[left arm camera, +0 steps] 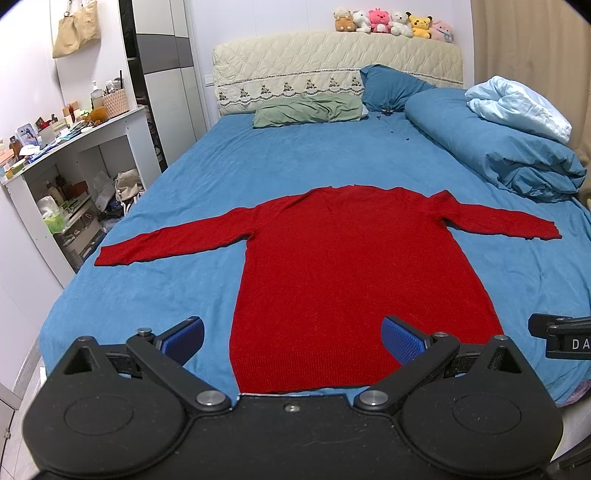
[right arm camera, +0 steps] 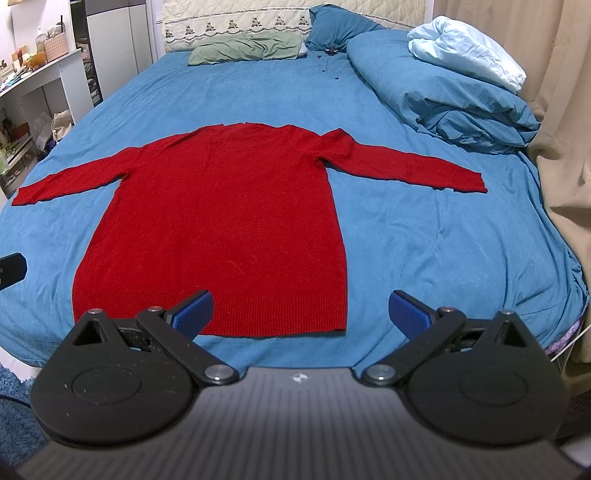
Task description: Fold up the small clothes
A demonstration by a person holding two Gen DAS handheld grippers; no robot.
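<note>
Blue bed (left arm camera: 221, 177) | red sweater (left arm camera: 343, 258) flat, sleeves outspread (unfolded)

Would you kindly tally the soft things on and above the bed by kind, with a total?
Red sweater: 1, spread flat with sleeves out.
Pillows: 2, green and blue.
Bedding: 2, rolled blue duvet and light blue blanket on top of it.
Plush toys on the headboard: 6.
Total: 11.
</note>
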